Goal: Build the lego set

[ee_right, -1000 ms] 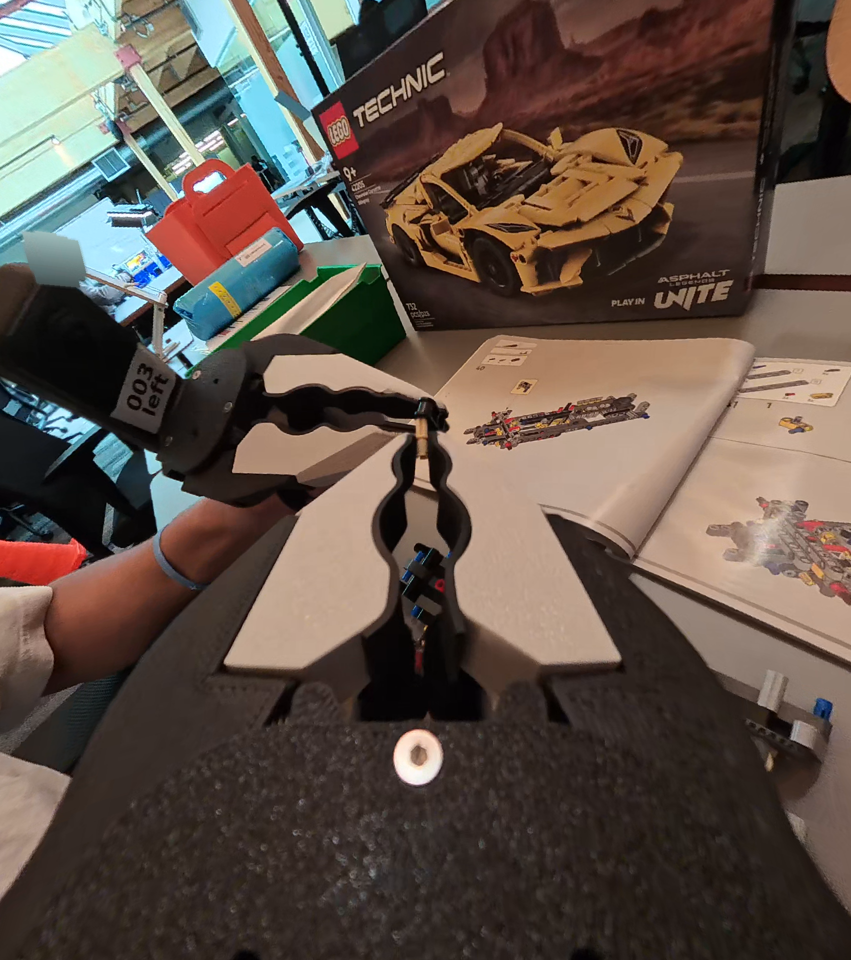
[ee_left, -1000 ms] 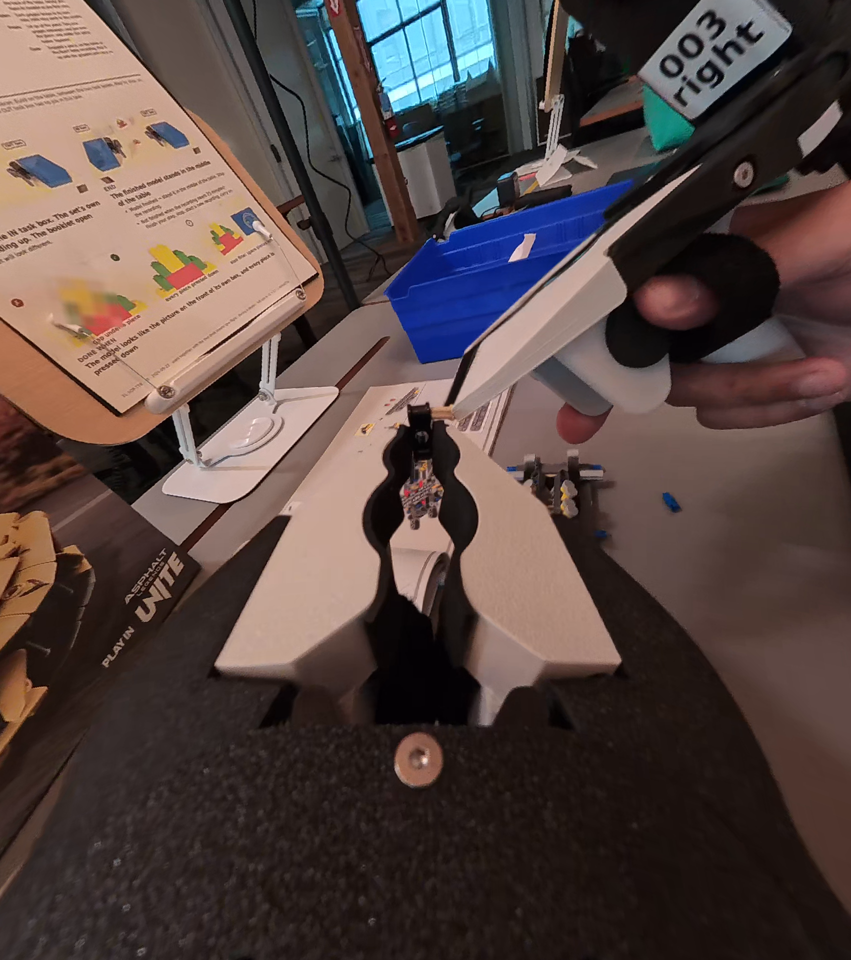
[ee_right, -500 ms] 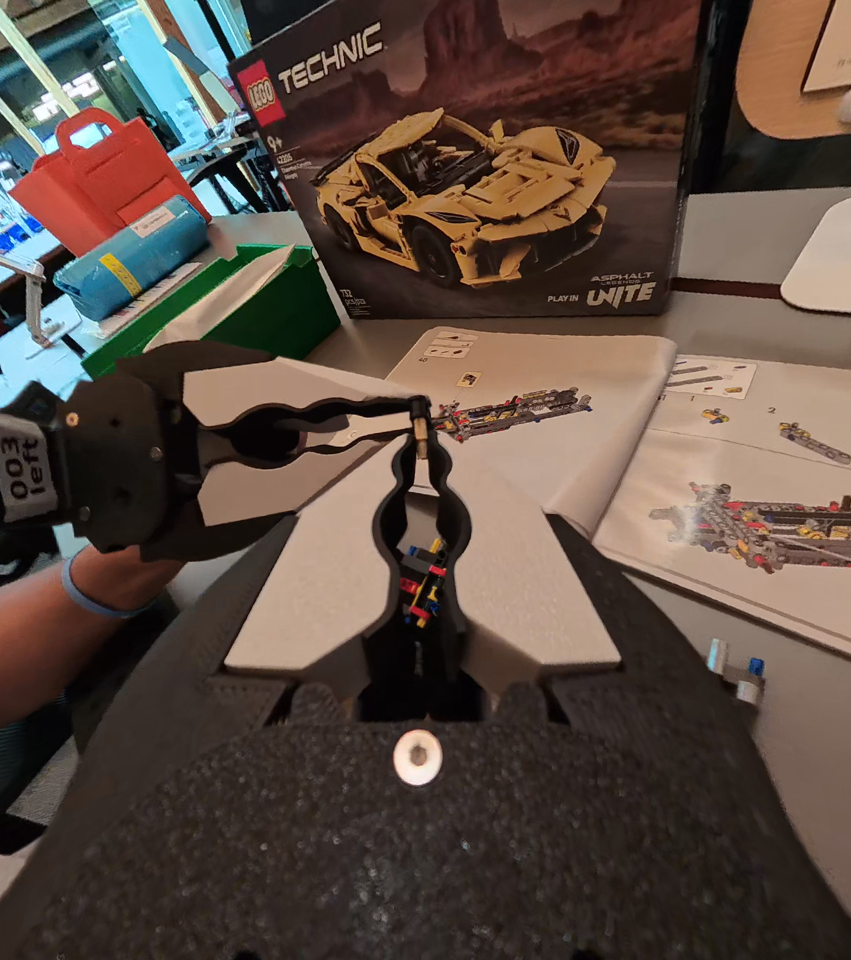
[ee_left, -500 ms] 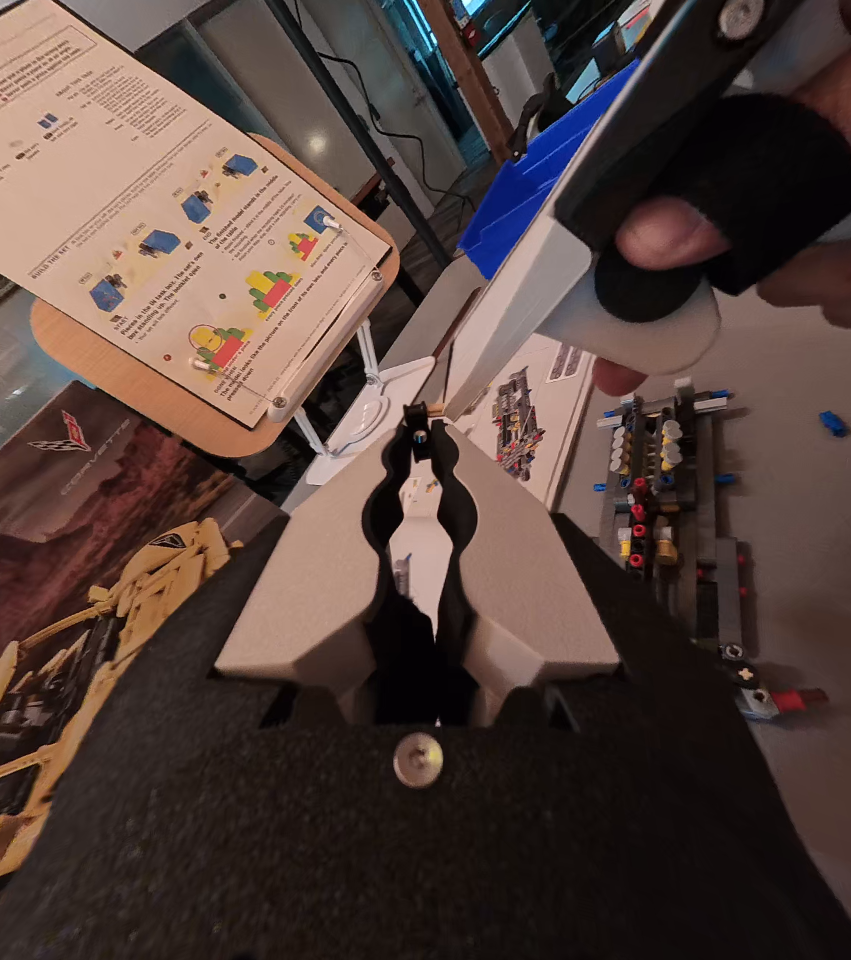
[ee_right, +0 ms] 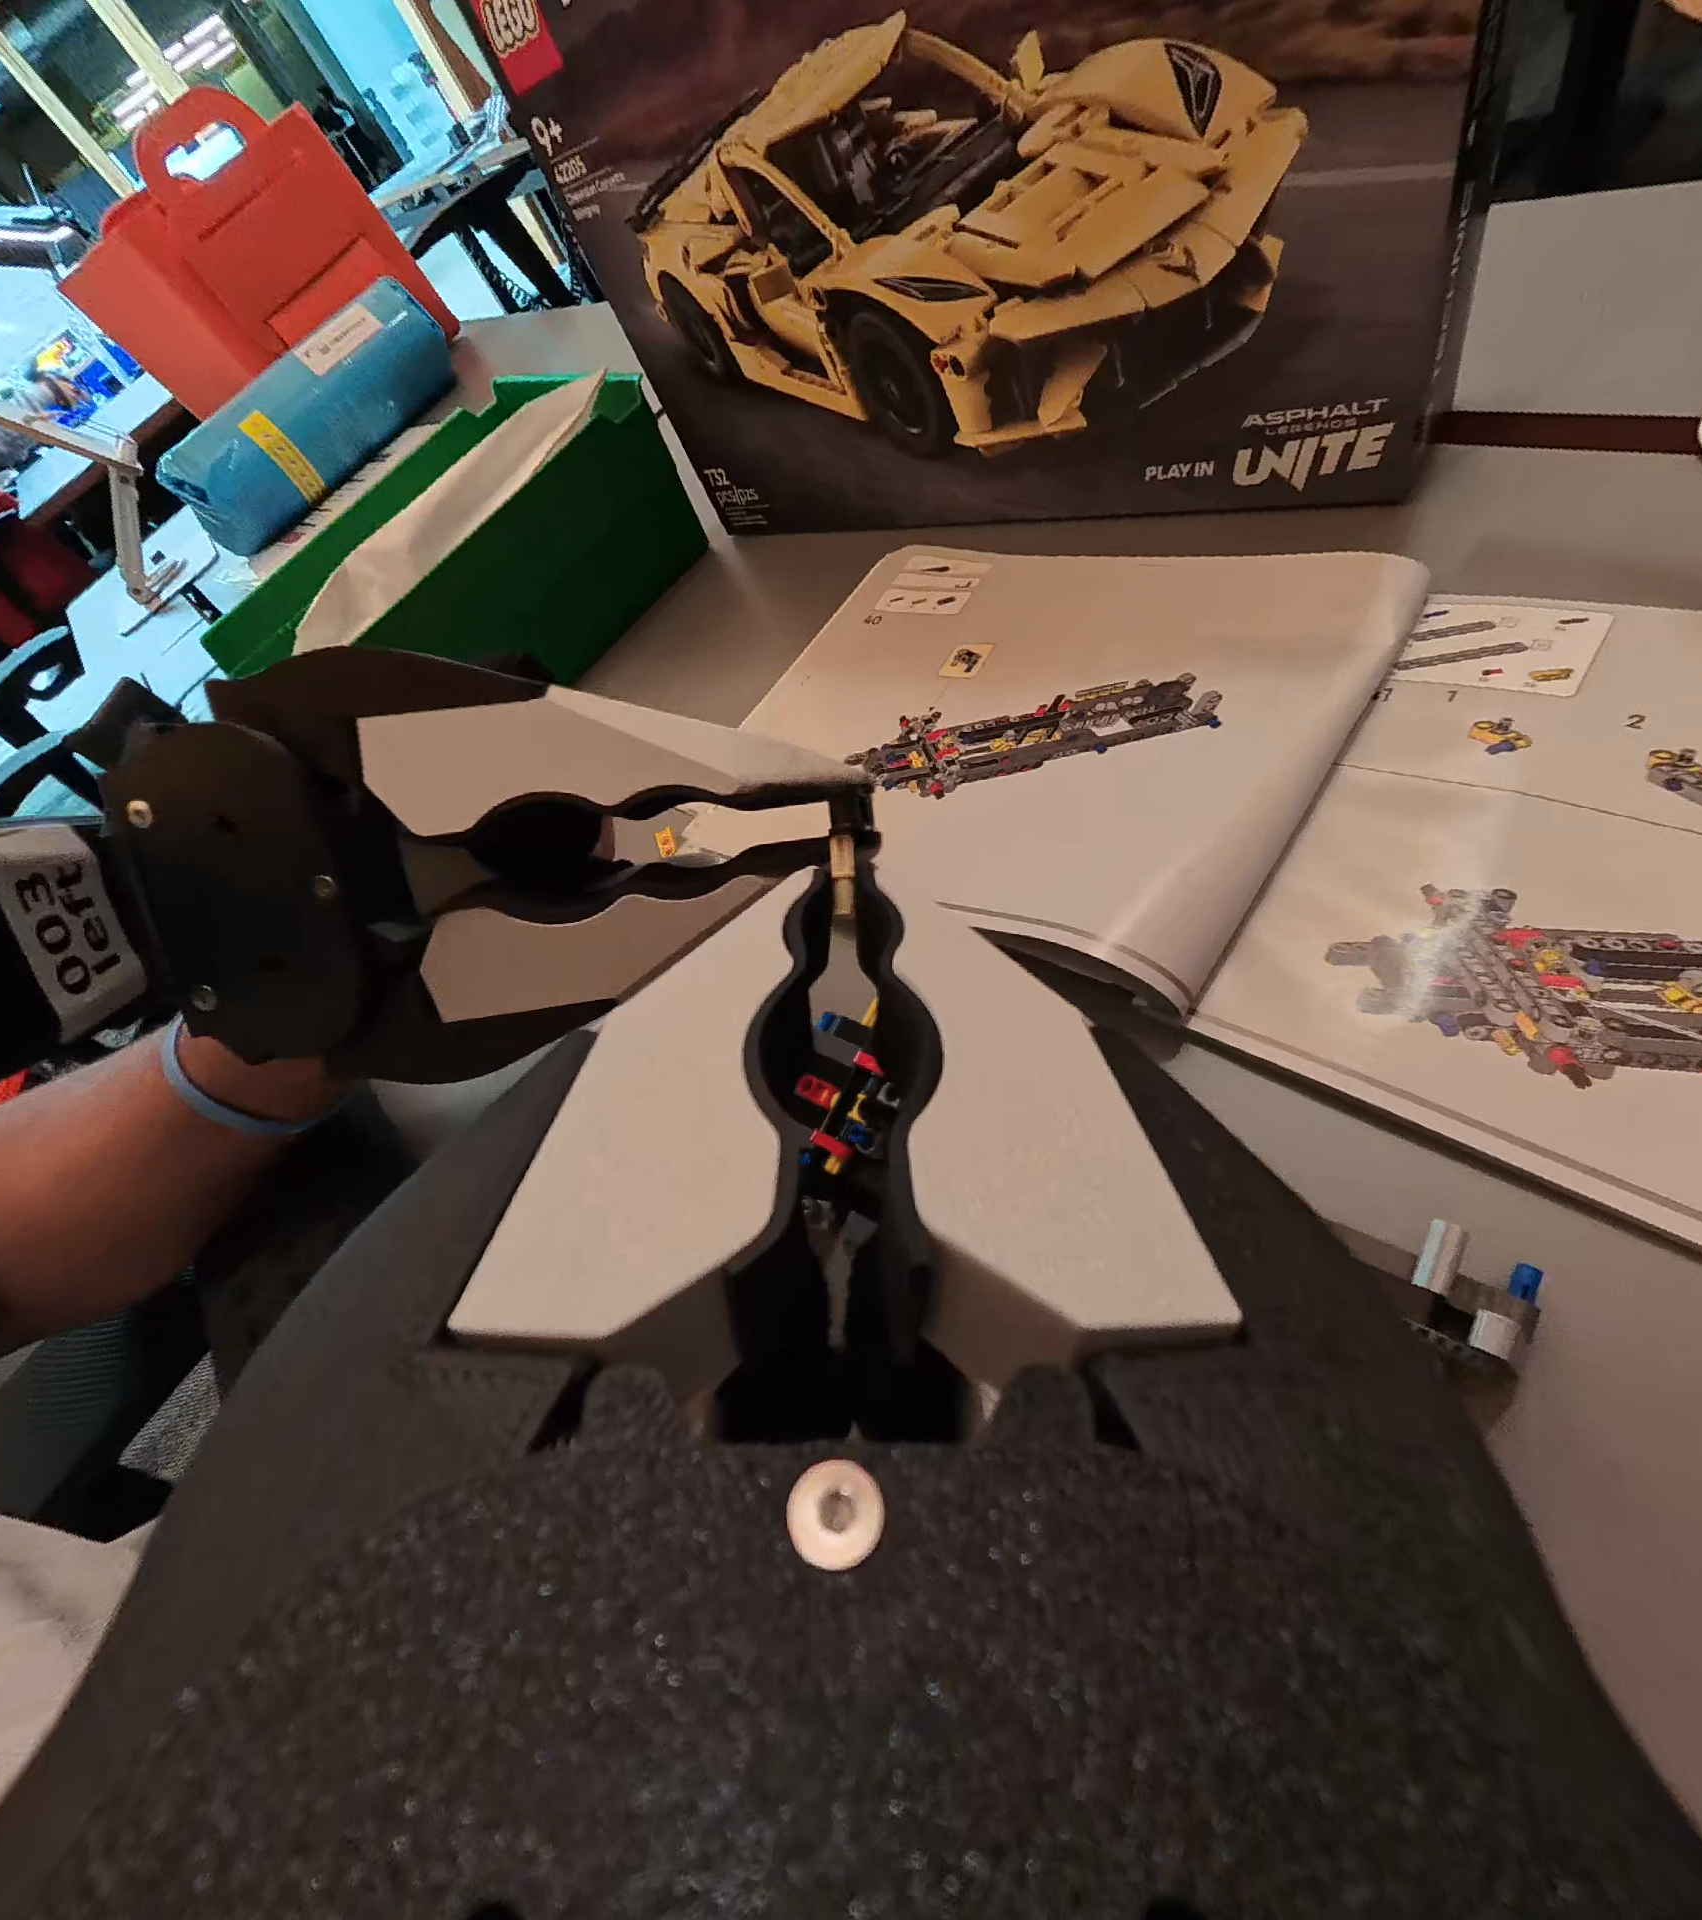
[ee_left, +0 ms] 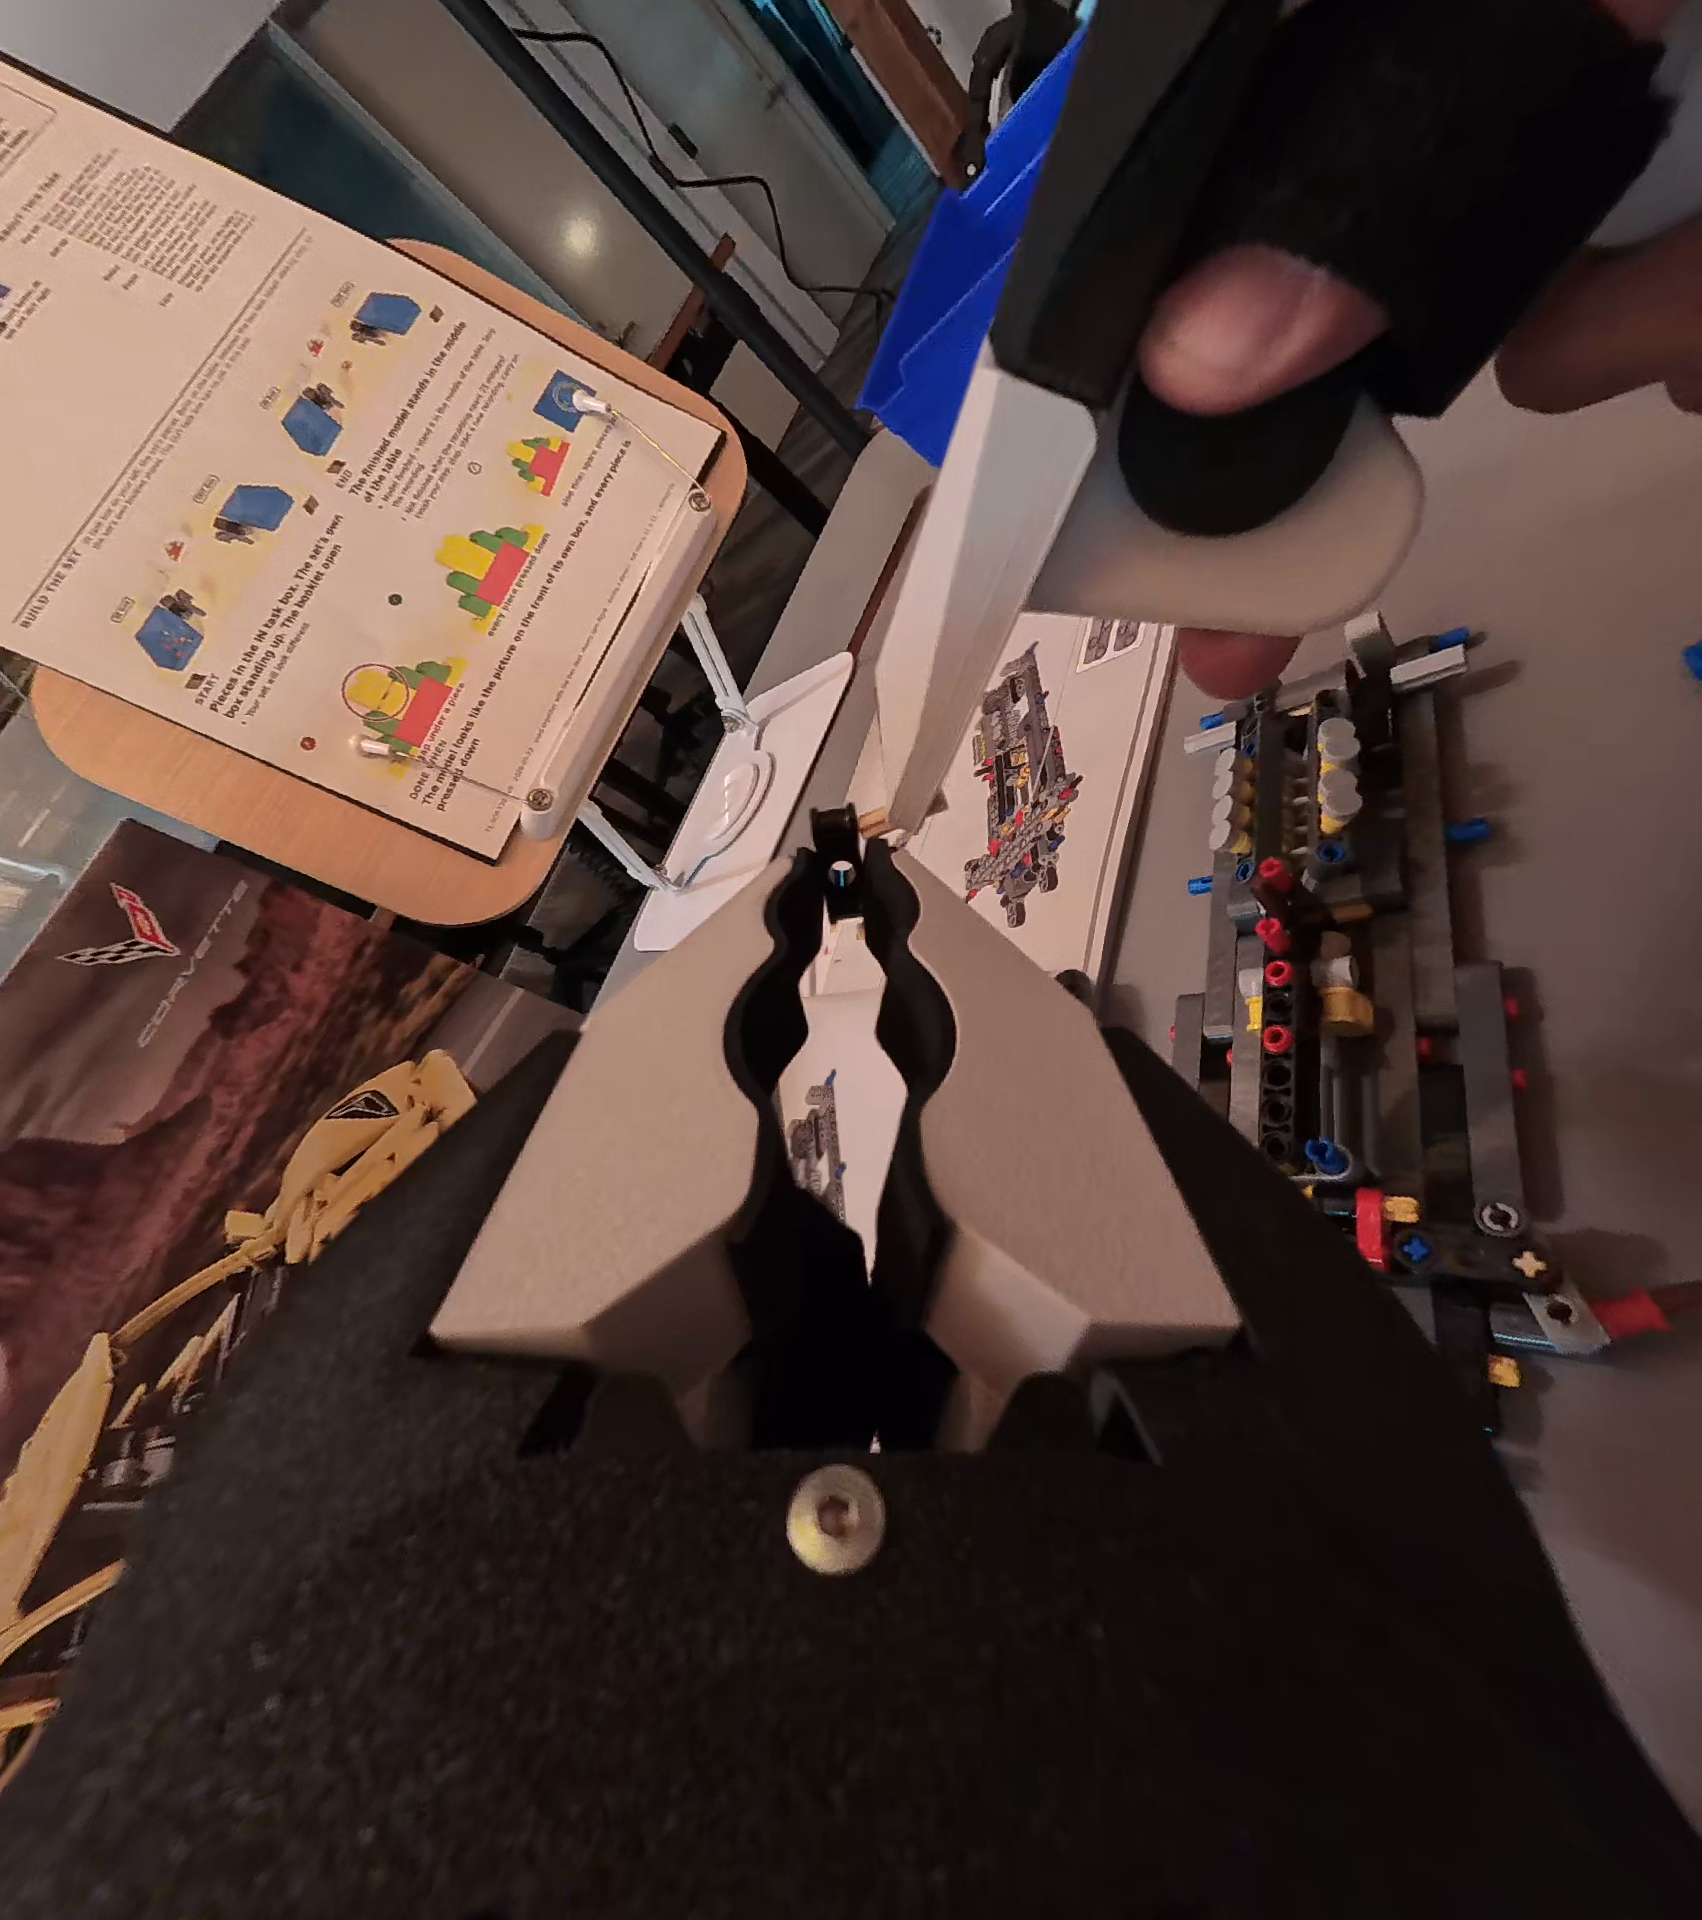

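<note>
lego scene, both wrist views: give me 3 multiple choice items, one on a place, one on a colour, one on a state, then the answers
1. Where does the set box stand?
A. behind the open booklet
B. inside the green bin
C. on the floor

2. What colour is the piece in the left gripper?
A. red
B. black
C. white

3. How is the right gripper?
A. wide open and empty
B. shut on a tan pin
C. resting flat on the table

Answers:
1. A: the right wrist view shows the box upright past the booklet's far edge.
2. B: a small black connector sits between its tips.
3. B: its tips pinch the pin, which meets the black connector.
</note>
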### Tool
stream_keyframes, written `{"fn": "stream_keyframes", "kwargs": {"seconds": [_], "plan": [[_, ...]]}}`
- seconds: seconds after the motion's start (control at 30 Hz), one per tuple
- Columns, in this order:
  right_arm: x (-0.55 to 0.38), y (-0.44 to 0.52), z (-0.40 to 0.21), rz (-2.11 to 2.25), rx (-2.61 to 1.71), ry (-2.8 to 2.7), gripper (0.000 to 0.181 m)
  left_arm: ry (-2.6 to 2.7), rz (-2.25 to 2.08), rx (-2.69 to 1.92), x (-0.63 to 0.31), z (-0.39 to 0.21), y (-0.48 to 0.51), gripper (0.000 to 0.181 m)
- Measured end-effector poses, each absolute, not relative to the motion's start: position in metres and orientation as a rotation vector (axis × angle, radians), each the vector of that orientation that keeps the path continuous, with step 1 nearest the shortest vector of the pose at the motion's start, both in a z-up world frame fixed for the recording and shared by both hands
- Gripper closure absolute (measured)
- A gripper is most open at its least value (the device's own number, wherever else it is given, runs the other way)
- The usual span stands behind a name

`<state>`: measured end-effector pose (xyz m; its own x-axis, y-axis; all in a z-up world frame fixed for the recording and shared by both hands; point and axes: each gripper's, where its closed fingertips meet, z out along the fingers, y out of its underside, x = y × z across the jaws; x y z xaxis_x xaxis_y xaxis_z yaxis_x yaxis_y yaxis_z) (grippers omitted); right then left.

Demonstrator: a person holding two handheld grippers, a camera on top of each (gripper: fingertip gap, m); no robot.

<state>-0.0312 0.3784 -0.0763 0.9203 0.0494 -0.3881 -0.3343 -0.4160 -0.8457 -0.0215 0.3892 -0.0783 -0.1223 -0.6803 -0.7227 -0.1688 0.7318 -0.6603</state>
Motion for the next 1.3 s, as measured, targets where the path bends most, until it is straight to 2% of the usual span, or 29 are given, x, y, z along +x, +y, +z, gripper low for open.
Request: {"fn": "stream_keyframes", "kwargs": {"seconds": [0.5,0.7,0.97,1.3], "plan": [[-0.028,0.382,-0.079,0.465,-1.896,0.250,0.178,1.711,-0.708,-0.860,-0.020,-0.085,0.389,0.174],[-0.032,0.381,-0.076,0.789,-1.829,0.357,0.178,1.713,-0.816,-0.872,-0.022,-0.083,0.386,0.174],[-0.037,0.376,-0.074,1.051,-1.765,0.423,0.179,1.721,-0.717,-0.711,-0.025,-0.081,0.380,0.174],[-0.037,0.373,-0.066,0.868,-1.756,0.257,0.178,1.710,-0.869,-0.790,-0.026,-0.076,0.374,0.175]]}}
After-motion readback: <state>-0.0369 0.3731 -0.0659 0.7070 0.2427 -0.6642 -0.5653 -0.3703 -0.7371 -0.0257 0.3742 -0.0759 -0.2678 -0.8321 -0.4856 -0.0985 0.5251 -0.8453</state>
